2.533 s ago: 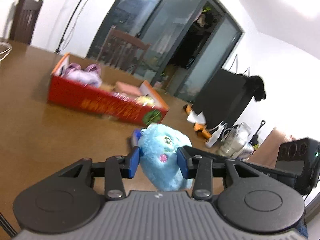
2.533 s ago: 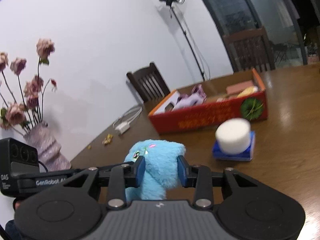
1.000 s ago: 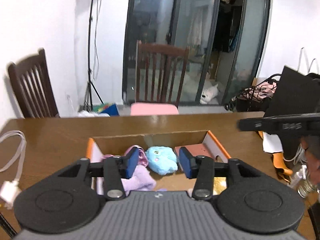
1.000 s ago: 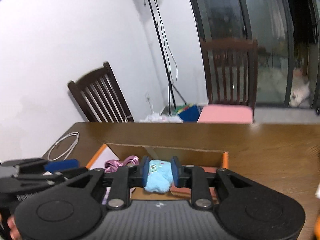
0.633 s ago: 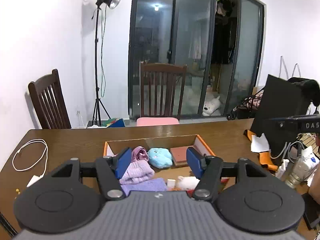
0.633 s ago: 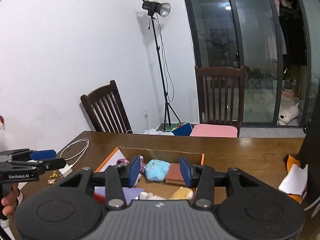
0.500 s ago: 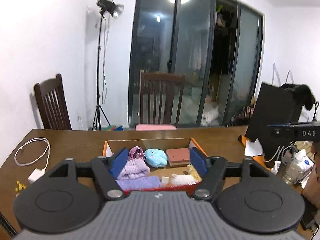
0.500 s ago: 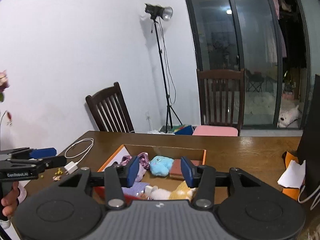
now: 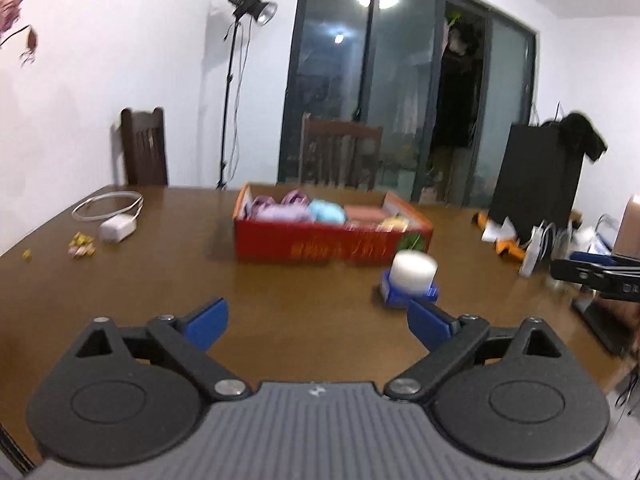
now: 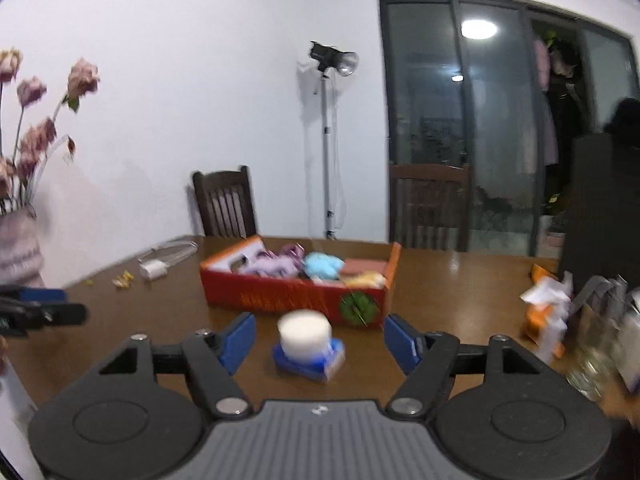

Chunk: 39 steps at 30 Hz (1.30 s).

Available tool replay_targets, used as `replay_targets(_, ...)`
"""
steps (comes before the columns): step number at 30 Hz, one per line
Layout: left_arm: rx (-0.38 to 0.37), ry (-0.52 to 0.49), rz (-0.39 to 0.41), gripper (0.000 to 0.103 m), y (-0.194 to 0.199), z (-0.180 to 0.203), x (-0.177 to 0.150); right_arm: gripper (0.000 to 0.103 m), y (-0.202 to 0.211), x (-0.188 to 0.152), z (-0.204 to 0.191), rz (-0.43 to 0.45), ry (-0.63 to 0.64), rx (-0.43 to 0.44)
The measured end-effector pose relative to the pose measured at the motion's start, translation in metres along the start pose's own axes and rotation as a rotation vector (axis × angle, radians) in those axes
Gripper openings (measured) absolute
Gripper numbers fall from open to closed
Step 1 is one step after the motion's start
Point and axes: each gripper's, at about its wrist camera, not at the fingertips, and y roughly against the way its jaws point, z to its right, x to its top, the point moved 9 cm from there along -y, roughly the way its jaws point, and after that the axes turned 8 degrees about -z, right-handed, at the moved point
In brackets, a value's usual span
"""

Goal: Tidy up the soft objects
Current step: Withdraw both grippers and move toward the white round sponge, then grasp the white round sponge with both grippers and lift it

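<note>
While both views are smeared by motion, we can read the near parts well enough. Our left gripper (image 9: 318,320) stands spread wide, its jaws having just been opening, and nothing lies between its blue pads (image 9: 206,322) but bare wooden table (image 9: 280,300). Our right gripper (image 10: 320,340) is likewise released, its jaws also just opened further; they touch nothing.

Just ahead of the right gripper, framed between its fingertips but beyond them, sits a white cylindrical sponge (image 10: 305,336) on top of a blue pad-like block (image 10: 310,360). From the left gripper the same white sponge (image 9: 413,276) sits ahead and to the right, just past the right fingertip, apart from it.

Farther ahead of both grippers stands the red cardboard box (image 9: 332,246), open on top. Inside it we see the blue plush toy (image 9: 328,212) near the middle, lilac soft items (image 9: 276,212) to its left, a pinkish-brown block (image 9: 364,213) to its right and something yellow (image 9: 394,222) nearer the front right corner. In the right view the blue plush (image 10: 322,264) lies in the same box, clear of both grippers.

Left of the box lie a white charger with coiled cable (image 9: 116,226) and small yellowish bits (image 9: 82,240). Beyond the table stand dark wooden chairs (image 9: 144,148), a light stand (image 9: 240,80) and glass doors (image 9: 400,100).
</note>
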Motion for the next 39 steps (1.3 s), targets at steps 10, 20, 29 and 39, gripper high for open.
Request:
replay_targets(10,-0.073,-0.04,-0.042,0.099,-0.039,0.033,0.004,0.073,-0.021,-0.028,0.009,-0.052,-0.094,0.038)
replay_targets(20,-0.229,-0.045,-0.147,0.073,-0.135,0.074,0.04,0.06,-0.095,-0.012,0.031,-0.115,-0.193,0.062)
replay_targets(29,-0.299,0.142,-0.264,0.043,-0.231,0.07,0.062,0.041,-0.185,0.013,0.028,-0.153,-0.279,0.166)
replay_targets(39,-0.414,0.22,-0.313,0.024,-0.243,0.07,0.05,0.018,-0.218,0.003,0.024,-0.204,-0.39,0.298)
